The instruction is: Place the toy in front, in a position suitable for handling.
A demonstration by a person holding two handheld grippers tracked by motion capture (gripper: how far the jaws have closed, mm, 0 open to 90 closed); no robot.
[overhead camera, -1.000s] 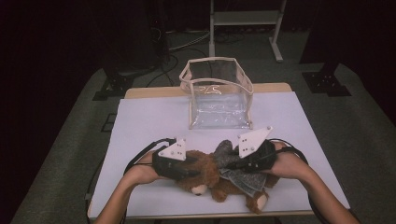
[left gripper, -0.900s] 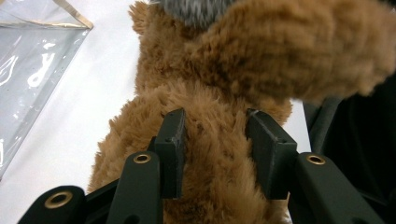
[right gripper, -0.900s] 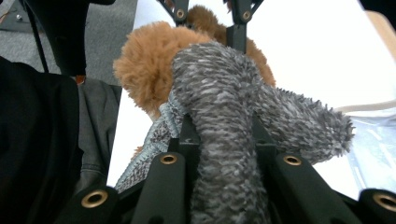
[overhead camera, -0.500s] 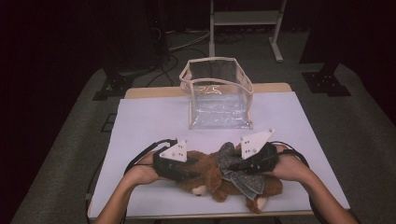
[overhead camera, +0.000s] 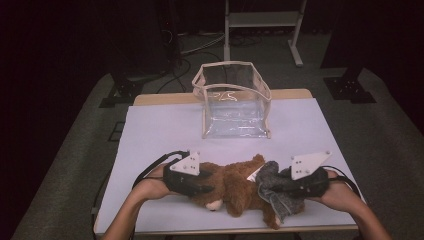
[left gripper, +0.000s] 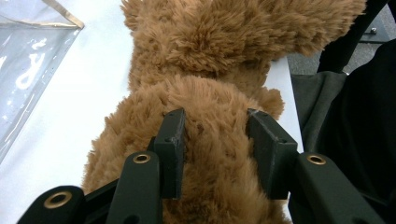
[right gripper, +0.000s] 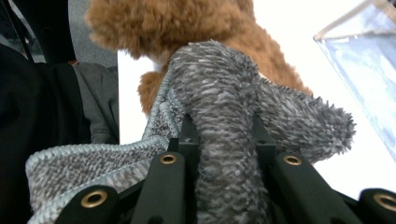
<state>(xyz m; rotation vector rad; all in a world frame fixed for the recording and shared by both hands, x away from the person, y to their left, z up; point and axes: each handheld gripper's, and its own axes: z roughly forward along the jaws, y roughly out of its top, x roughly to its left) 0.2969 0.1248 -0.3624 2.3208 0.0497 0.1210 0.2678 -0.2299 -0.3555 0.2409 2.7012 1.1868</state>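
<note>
High view: fixed above near edge of tabletop [overhead camera: 150, 130], facing forward and down, far enough to take in whole top and floor beyond. Left gripper view: riding low behind fingers [left gripper: 170, 144], very close on teddy [left gripper: 205, 154]. Right gripper view: same, close on grey cloth [right gripper: 224, 116]. Shared by all three: teddy, clear bag [overhead camera: 232, 102], tabletop.
</note>
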